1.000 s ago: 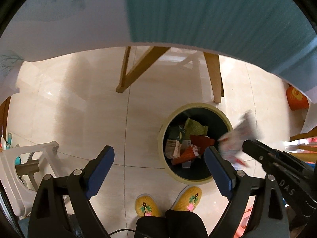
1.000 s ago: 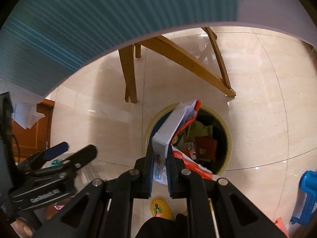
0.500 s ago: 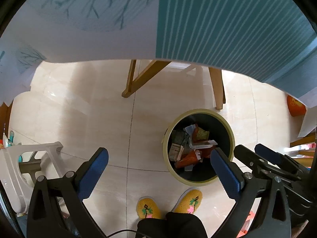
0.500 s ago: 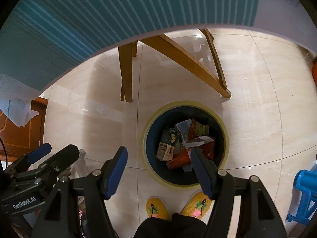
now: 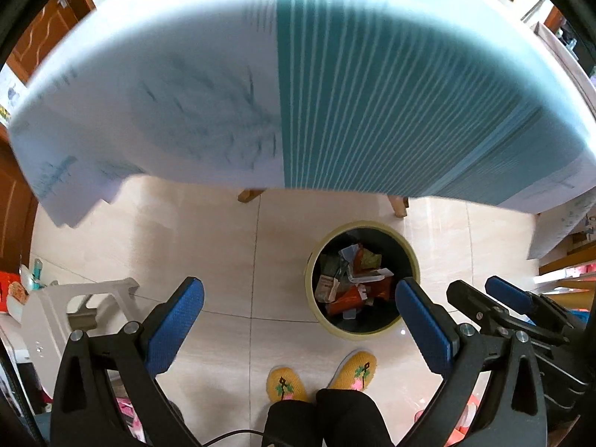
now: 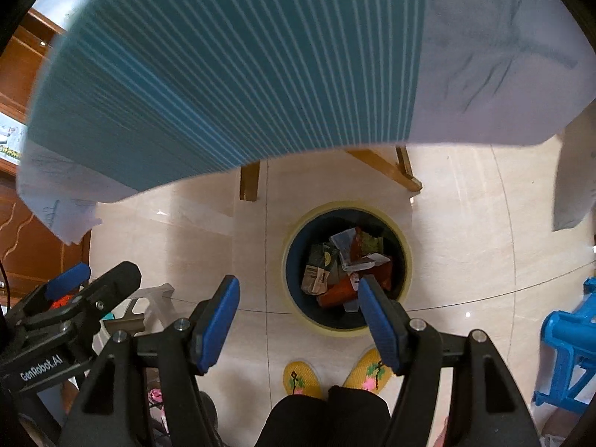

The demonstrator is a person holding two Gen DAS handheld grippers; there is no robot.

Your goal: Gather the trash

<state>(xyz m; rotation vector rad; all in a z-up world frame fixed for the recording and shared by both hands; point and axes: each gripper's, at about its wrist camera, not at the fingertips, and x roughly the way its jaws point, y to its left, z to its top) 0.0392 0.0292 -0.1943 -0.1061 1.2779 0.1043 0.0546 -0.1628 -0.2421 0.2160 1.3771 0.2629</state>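
Note:
A round bin with a yellow rim (image 5: 324, 326) (image 6: 406, 249) stands on the tiled floor below the table edge. It holds several wrappers and cartons (image 5: 350, 279) (image 6: 346, 268). My left gripper (image 5: 298, 305) is open and empty, held high above the floor to the left of the bin. My right gripper (image 6: 298, 300) is open and empty above the bin's near left rim; it also shows at the right of the left wrist view (image 5: 484, 294). The left gripper shows at the left of the right wrist view (image 6: 93, 279).
A table with a teal-striped and white cloth (image 5: 335, 93) (image 6: 242, 74) fills the upper view, on wooden legs (image 6: 249, 180). A white stool (image 5: 74, 309) is left, a blue stool (image 6: 570, 339) right. The person's yellow slippers (image 5: 320, 376) are just before the bin.
My right gripper opened and dropped the white and red wrapper into the bin. Both grippers have risen, so the tablecloth now fills more of each view.

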